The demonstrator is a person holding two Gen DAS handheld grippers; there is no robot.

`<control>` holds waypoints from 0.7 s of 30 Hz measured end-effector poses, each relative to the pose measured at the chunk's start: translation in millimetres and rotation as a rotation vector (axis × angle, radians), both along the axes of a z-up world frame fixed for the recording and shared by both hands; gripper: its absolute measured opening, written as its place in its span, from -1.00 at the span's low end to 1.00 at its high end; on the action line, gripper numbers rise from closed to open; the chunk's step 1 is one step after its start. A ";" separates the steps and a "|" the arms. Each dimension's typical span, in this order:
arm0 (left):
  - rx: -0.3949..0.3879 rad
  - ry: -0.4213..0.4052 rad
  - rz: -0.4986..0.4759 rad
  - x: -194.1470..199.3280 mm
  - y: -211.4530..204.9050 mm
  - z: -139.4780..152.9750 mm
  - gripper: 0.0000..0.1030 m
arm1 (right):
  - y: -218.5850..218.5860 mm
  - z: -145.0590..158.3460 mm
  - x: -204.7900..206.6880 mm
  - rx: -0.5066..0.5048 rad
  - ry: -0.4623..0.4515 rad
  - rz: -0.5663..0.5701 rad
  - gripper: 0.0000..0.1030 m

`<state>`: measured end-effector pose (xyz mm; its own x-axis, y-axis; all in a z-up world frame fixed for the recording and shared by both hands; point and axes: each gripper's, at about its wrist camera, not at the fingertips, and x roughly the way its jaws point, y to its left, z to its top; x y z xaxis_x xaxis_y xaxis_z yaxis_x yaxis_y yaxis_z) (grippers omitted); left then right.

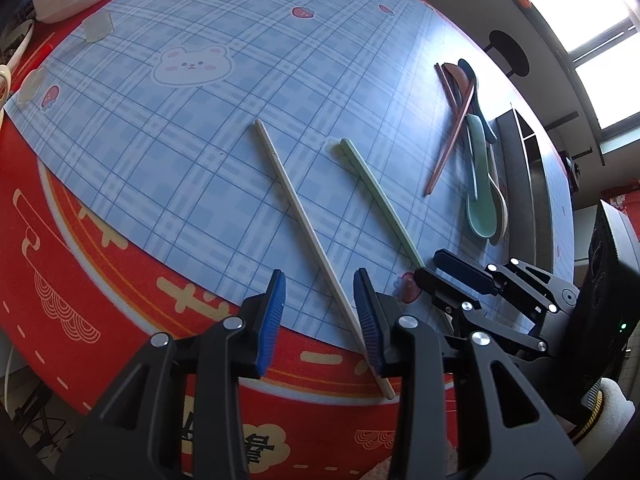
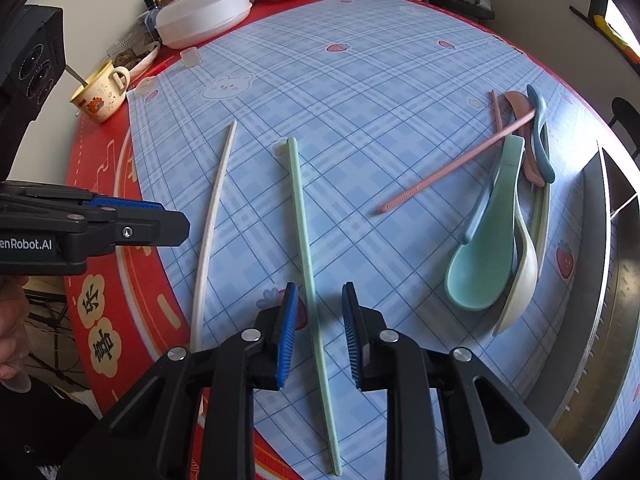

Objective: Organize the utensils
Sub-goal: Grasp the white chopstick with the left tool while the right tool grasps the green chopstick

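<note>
We see a blue plaid mat (image 2: 360, 80) with a bunny print spread over the red tabletop (image 2: 108, 216). Beyond the mat's far left corner sits a white lidded dish (image 2: 204, 14). Left of the dish, off the mat's edge, stands a yellow mug (image 2: 100, 94) with a handle sticking out. A small clear cup (image 2: 190, 57) rests on the mat's corner just below the dish.

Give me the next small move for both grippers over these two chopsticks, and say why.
Probably close both the rest of the way. The left gripper straddles the white chopstick and the right gripper straddles the green chopstick, each lying flat on the blue plaid mat. In both views gaps still show beside the sticks, so neither looks pinched yet; lifting now would likely leave them behind.
</note>
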<state>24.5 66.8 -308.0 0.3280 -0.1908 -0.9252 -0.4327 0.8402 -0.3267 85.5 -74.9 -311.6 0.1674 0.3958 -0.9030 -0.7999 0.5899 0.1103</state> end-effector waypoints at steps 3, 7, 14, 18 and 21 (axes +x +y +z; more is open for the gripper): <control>-0.002 0.013 -0.011 6.2 -3.1 -4.9 -0.28 | -3.4 -1.0 1.9 -0.002 0.002 -0.019 -0.84; -0.005 0.024 -0.020 14.9 -6.7 -11.7 -0.28 | -11.3 -1.6 5.8 0.031 0.043 -0.057 -0.86; 0.080 0.039 -0.029 18.1 -15.7 -13.5 -0.27 | -18.6 -1.6 7.2 0.055 0.073 -0.090 -0.87; 0.136 0.037 -0.063 27.6 -26.7 -13.6 -0.08 | -21.2 -1.0 7.3 0.053 0.085 -0.110 -0.88; 0.230 0.056 -0.125 35.8 -41.1 -14.9 -0.09 | -24.6 -1.1 7.5 0.063 0.094 -0.126 -0.88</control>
<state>60.2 25.6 -322.9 0.2626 -0.0090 -0.9649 -0.3328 0.9378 -0.0993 93.0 -99.5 -312.8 0.1353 0.4333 -0.8910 -0.7047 0.6743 0.2209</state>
